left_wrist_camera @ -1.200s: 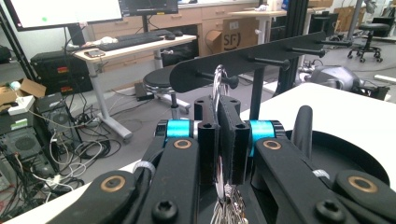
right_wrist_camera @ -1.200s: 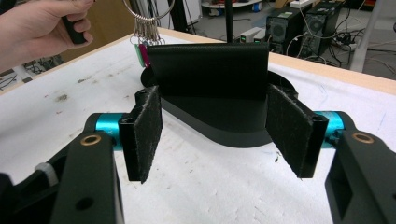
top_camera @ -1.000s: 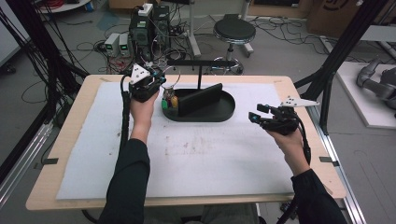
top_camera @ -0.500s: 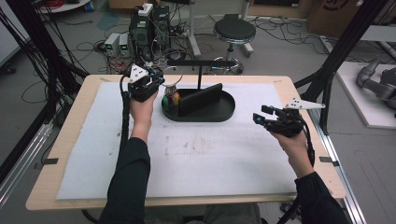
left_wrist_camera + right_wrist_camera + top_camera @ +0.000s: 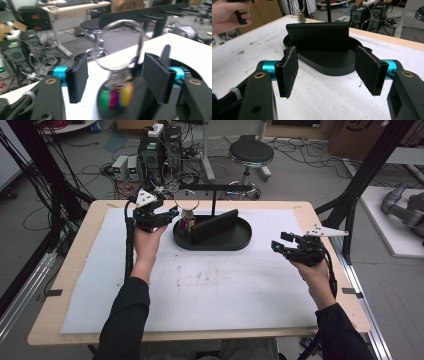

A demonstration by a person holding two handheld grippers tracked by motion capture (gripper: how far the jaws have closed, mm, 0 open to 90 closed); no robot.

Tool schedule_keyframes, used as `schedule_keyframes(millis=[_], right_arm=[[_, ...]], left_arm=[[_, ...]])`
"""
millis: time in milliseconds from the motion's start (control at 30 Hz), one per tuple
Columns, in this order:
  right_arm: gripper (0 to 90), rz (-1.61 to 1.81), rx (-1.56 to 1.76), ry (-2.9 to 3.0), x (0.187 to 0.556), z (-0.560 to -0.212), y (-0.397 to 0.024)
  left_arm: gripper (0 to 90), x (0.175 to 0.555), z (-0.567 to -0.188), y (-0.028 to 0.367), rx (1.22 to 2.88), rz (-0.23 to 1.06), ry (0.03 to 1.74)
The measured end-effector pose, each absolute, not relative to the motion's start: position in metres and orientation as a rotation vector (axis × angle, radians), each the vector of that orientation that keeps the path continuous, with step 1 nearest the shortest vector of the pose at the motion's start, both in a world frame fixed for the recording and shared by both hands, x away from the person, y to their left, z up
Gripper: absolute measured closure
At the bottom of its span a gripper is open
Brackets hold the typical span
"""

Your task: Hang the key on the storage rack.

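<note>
Currently left gripper (image 5: 115,77) jaws apart around key ring (image 5: 122,45) hanging over black tray (image 5: 240,242); close squarely on the ring wire. Right gripper (image 5: 327,72) open, idle.

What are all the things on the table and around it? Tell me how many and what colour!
Tray: one, black, oval, far middle of the table.
Upright panel: one, black, standing in the tray.
T-shaped stand: one, black, rising behind the panel.
Key ring: one, silver, with green, pink and orange tags, at the tray's left end.
Mat: one, white, covering the table.
Table: one, light wood.
Stool: one, black, on the floor behind.
Computer towers: two, black, on the floor.
Left gripper: one, black, open by the ring.
Right gripper: one, black, open.
</note>
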State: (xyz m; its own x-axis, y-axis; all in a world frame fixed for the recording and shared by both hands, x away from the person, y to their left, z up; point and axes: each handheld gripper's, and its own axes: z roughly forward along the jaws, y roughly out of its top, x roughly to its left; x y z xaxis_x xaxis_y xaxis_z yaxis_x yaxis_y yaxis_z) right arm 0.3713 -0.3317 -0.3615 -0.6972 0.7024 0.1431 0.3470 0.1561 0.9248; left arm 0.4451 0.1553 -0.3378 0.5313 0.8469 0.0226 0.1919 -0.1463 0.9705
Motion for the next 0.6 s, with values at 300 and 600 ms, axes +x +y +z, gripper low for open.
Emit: schedule_keyframes(millis=[300, 600], right_arm=[[30.9, 1.55, 1.036, 2.068, 0.374, -0.361, -0.336], [28.8, 1.499, 1.049, 2.073, 0.375, -0.364, -0.333]], left_arm=[[34.4, 0.389, -0.342, 0.167, 1.611, 0.766, 0.791], [33.5, 0.342, -0.367, 0.19, 1.685, 0.698, 0.788]])
